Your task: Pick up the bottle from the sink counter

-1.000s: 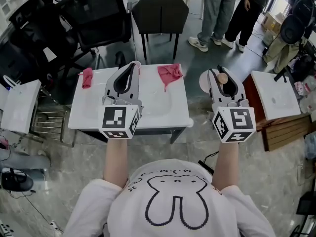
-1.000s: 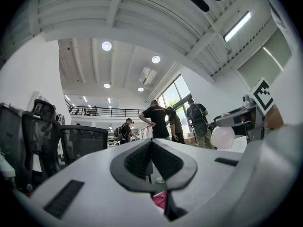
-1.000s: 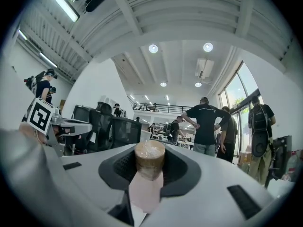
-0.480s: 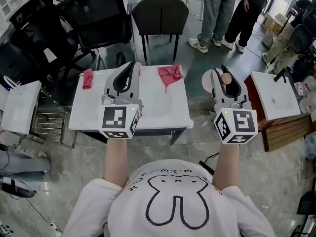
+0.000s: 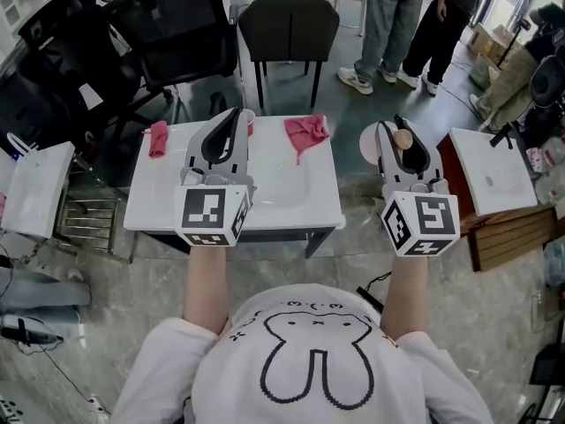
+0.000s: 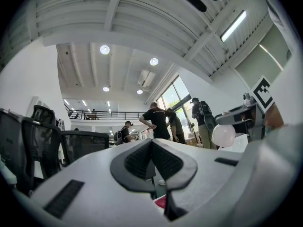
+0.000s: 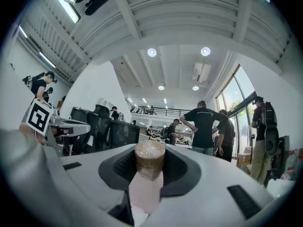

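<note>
Head view, one bottle (image 5: 402, 139), two tongs (image 5: 233, 118) (image 5: 395, 125)

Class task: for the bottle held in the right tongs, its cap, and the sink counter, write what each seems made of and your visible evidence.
The bottle is probably matte plastic: pale pink, opaque, no glare. Its cap looks like cork or wood-look plastic: brown, grainy sides, with a shiny top, perhaps film. The sink counter seems to be glossy white ceramic or similar: smooth, with a moulded basin.
</note>
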Available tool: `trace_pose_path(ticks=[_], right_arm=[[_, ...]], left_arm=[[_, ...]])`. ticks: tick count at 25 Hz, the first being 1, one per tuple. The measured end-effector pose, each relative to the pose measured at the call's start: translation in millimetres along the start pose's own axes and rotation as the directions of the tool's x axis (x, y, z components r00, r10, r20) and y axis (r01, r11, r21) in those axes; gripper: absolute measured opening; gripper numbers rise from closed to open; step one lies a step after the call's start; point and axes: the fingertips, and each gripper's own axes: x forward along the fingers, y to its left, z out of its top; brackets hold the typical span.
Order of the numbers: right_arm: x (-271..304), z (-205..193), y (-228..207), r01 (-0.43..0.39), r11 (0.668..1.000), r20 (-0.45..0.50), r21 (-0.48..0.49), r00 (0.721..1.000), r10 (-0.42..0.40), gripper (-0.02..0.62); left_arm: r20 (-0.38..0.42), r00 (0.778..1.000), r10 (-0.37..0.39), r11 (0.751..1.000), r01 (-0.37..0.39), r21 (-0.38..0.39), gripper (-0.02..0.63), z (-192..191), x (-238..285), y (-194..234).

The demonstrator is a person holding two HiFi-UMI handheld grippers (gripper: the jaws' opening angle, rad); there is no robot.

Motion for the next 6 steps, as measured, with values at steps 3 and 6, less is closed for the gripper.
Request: trace_pose_path(ticks=[3,6], right_arm=[[0.6,0.4,1.4,-0.003,1.0,0.001,-0.004,1.0,0.003,0.133],[0.5,2.7,2.1,-0.004,1.0,0.004,-0.01,1.0,0.004,0.133]], left_arm=[[0.0,1.0,0.0,1.0,0.0,0.005,0.009,0.0,-1.2,1.4],[0.001,1.0,-0.003,1.0,0.003,0.008,0.009,1.9,-1.6,1.6]])
